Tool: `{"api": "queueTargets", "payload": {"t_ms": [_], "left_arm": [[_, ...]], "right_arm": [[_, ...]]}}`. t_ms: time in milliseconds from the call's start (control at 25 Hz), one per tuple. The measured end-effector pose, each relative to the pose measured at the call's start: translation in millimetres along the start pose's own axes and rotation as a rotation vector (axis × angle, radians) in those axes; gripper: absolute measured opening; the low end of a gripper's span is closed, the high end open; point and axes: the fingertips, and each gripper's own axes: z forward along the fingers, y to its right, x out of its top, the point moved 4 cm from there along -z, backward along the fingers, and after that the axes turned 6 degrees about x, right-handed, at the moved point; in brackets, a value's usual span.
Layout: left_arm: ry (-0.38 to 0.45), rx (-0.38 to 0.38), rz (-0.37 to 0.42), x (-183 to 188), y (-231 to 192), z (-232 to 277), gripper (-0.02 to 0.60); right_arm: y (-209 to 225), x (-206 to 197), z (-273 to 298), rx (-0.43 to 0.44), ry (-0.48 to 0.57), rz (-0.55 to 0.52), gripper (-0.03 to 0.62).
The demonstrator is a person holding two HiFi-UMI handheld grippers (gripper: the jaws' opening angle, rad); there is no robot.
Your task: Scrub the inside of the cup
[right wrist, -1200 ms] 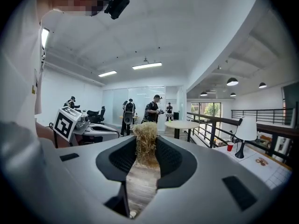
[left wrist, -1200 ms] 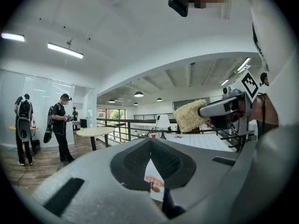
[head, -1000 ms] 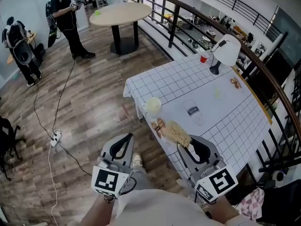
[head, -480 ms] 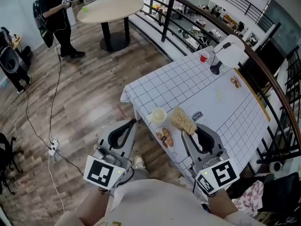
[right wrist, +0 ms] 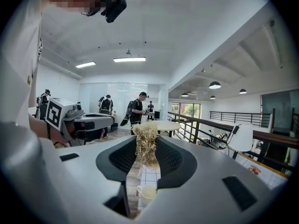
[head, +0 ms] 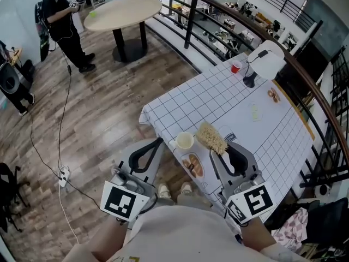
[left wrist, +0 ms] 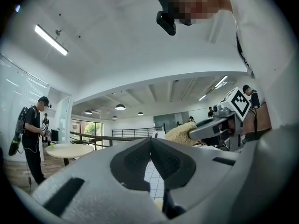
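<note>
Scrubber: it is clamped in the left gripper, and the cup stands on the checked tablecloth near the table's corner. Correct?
No: the right gripper view shows the scrubber clamped in the right gripper; the left gripper is shut on nothing. The cup does stand on the checked tablecloth near the corner.

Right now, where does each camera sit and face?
Head view: on the person's head, steeply down at the checked table, cup, left gripper, right gripper, forearms.
Left gripper view: along its shut, empty jaws; right gripper and torso at right.
Right gripper view: along jaws shut on the scrubber; left gripper at left.
Shared: the scrubber, in all three.
</note>
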Motion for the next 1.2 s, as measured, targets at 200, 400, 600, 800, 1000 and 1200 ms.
{"api": "queueTargets", "payload": {"t_ms": [200, 400, 600, 800, 1000, 1200], "left_arm": [[-0.045, -0.005, 0.020, -8, 5, 8, 0.014], [-0.131, -0.013, 0.094, -35, 8, 20, 0.015], [-0.220, -0.032, 0.115, -75, 4, 33, 0.015], [-0.285, -0.075, 0.116, -120, -1, 59, 0.075], [-0.325, -0.150, 0.162, -169, -7, 64, 0.146], [-0.367, -0.291, 0.165, -228, -7, 76, 0.146]], "right_arm": [[12, -9, 6, 0.043, -0.032, 0.008, 0.114], [20, -30, 20, 0.104, -0.115, 0.005, 0.114], [23, -59, 39, 0.200, -0.268, -0.018, 0.114], [44, -89, 60, 0.260, -0.375, -0.040, 0.114], [42, -126, 83, 0.302, -0.479, -0.047, 0.114], [44, -159, 107, 0.345, -0.556, -0.069, 0.114]]}}
